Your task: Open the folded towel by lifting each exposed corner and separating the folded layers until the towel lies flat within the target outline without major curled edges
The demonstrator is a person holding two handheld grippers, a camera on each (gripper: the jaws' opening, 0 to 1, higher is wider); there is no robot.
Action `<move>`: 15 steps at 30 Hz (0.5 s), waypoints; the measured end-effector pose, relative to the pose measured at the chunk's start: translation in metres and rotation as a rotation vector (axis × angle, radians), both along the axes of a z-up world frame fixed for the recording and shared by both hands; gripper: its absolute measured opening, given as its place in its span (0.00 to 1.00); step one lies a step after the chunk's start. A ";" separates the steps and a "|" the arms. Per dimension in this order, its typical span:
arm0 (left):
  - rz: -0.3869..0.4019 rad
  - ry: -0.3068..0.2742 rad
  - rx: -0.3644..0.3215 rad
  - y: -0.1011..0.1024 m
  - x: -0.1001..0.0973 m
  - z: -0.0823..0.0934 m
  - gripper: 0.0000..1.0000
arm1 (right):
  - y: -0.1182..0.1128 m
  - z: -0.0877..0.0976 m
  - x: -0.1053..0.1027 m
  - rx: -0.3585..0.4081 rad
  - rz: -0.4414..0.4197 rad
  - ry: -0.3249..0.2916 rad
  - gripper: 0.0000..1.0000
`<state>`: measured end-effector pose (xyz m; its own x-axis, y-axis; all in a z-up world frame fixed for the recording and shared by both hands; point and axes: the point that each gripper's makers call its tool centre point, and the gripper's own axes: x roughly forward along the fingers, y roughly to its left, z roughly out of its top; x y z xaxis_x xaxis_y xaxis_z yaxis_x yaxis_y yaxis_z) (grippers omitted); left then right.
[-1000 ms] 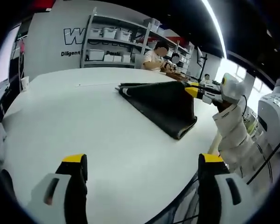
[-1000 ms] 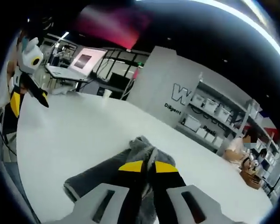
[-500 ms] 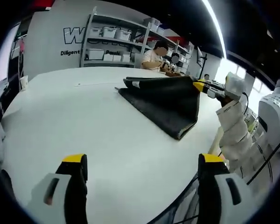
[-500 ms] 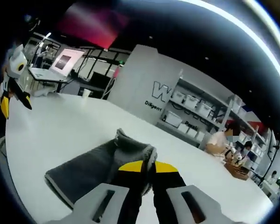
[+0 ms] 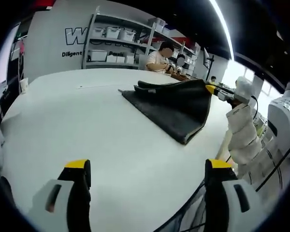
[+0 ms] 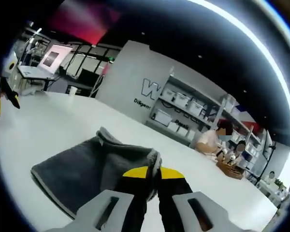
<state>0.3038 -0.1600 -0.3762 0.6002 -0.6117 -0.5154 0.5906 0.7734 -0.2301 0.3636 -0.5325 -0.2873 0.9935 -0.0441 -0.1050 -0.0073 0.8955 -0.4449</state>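
My right gripper (image 6: 153,172) is pinched on a corner of the grey towel (image 5: 176,106), raising its top layer off the white bench (image 5: 87,125). My left gripper (image 5: 147,166) hangs spread and empty, well apart. Unfolding barely begun, I judge: layers remain doubled, nothing flat yet.

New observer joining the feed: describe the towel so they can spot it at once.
On the big white table, in front of the shelving, lies the towel, dark grey and folded. It is the one cloth there, and the right claw is shut on one corner, lifting a layer.
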 end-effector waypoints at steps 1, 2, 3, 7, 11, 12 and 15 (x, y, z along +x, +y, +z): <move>0.000 0.000 0.000 0.000 0.000 0.000 0.96 | -0.003 0.000 -0.001 -0.003 -0.010 -0.002 0.00; 0.001 0.000 -0.001 0.001 0.000 0.000 0.96 | -0.006 0.000 -0.002 -0.004 -0.024 -0.004 0.00; 0.002 0.000 -0.001 0.001 0.000 0.000 0.96 | -0.009 0.000 -0.002 -0.002 -0.033 -0.004 0.00; 0.000 0.000 0.001 0.001 0.000 0.000 0.96 | -0.022 -0.002 -0.005 0.012 -0.073 -0.008 0.00; -0.003 0.000 0.000 0.000 0.000 0.000 0.96 | -0.036 -0.003 -0.009 0.028 -0.119 -0.014 0.00; -0.002 0.001 0.002 0.000 0.000 0.000 0.96 | -0.041 -0.004 -0.010 0.034 -0.133 -0.014 0.00; -0.003 0.001 0.002 0.000 0.000 0.000 0.96 | -0.051 -0.010 -0.015 0.055 -0.168 -0.003 0.00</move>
